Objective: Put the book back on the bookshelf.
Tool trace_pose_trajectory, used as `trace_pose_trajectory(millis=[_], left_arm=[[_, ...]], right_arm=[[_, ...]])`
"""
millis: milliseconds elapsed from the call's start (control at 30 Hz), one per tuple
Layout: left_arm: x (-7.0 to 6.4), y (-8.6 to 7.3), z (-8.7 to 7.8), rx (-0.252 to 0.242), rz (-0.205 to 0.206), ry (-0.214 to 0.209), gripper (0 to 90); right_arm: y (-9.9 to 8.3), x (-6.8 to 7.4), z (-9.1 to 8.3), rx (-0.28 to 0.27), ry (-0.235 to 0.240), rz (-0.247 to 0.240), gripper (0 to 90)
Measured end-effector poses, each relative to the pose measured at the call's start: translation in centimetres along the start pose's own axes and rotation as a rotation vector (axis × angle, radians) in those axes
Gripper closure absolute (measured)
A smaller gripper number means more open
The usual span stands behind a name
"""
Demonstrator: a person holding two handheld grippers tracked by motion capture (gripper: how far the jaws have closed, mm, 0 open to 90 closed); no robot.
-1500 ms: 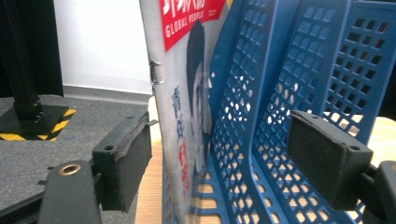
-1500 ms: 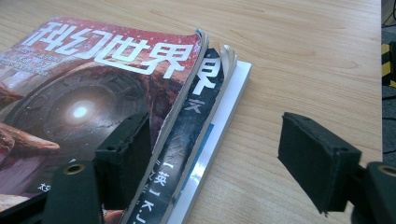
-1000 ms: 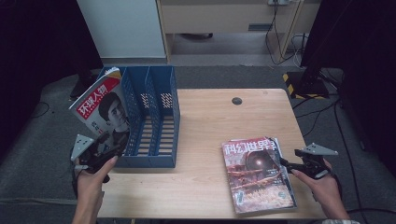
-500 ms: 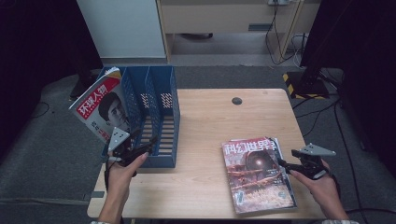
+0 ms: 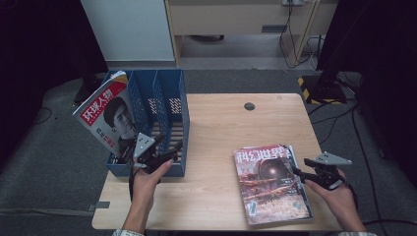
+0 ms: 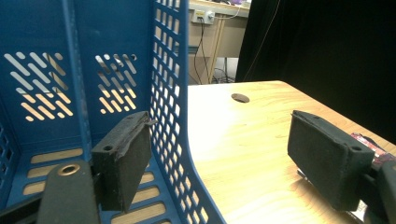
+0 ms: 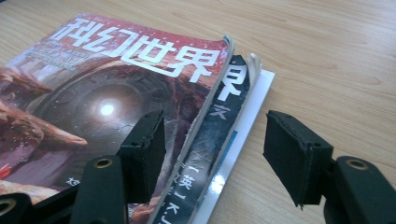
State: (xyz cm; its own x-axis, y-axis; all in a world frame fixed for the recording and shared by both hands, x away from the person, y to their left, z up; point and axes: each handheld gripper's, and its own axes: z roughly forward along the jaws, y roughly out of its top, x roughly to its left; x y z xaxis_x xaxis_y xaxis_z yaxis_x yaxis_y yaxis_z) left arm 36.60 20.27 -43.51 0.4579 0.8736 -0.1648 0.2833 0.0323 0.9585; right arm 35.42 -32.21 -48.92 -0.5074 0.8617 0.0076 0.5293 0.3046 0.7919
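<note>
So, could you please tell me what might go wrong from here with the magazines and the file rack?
1. The right gripper is open at the stack's edge, astride the top magazine; closing might catch only its curled cover, or several magazines at once.
2. The left gripper straddles the blue file rack side wall; a careless move could shove the rack.
3. The magazine in the rack leans outward and might tip further if the rack shifts.

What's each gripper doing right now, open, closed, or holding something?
Left gripper: open, holding nothing, straddling the blue plastic file rack's side wall.
Right gripper: open, holding nothing, over the stacked magazines' edge.
</note>
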Motion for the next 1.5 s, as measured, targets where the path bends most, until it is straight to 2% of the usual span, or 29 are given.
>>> trace_pose_trajectory(millis=[200,367,400,500,600,733,900,1033,1200,1300,1400,1500], left_arm=[[-1.7,0.3,0.5,0.02,0.043,-0.011,21.6],[-3.7,-0.1,0.6,0.025,0.061,-0.038,21.6],[-4.2,-0.2,0.6,0.036,0.08,-0.032,21.6],[-5.5,-0.5,0.8,0.047,0.093,-0.065,21.7],[-6.8,-0.8,1.3,0.067,0.135,-0.077,21.8],[-8.4,-1.7,2.3,0.102,0.171,-0.098,21.8],[-10.2,-2.7,3.8,0.135,0.19,-0.131,21.8],[-11.0,-3.5,5.0,0.164,0.206,-0.146,21.9],[-11.5,-4.1,6.2,0.18,0.215,-0.149,21.8],[-11.7,-4.5,7.1,0.198,0.178,-0.162,21.8],[-12.1,-5.1,8.1,0.218,0.164,-0.18,21.5],[-12.3,-5.7,9.2,0.278,0.138,-0.194,20.0]], right_arm=[[0.7,1.2,0.1,-0.027,0.029,-0.044,34.1],[0.8,1.6,0.4,-0.018,0.032,-0.064,38.9],[0.8,1.7,0.4,-0.018,0.03,-0.062,40.1],[0.7,1.7,0.6,-0.017,0.032,-0.059,42.7],[0.6,1.8,0.9,-0.007,0.027,-0.061,45.1],[0.6,2.0,1.0,-0.003,0.021,-0.058,47.3],[0.4,1.8,1.3,-0.001,0.028,-0.05,48.1],[0.3,1.6,1.7,0.013,0.038,-0.033,45.9],[0.3,1.8,2.4,0.011,0.067,-0.021,38.6],[0.2,2.0,3.0,0.034,0.088,-0.005,34.8],[0.2,2.1,3.4,0.041,0.094,0.002,32.8],[0.2,2.2,3.6,0.044,0.106,0.009,30.0]])
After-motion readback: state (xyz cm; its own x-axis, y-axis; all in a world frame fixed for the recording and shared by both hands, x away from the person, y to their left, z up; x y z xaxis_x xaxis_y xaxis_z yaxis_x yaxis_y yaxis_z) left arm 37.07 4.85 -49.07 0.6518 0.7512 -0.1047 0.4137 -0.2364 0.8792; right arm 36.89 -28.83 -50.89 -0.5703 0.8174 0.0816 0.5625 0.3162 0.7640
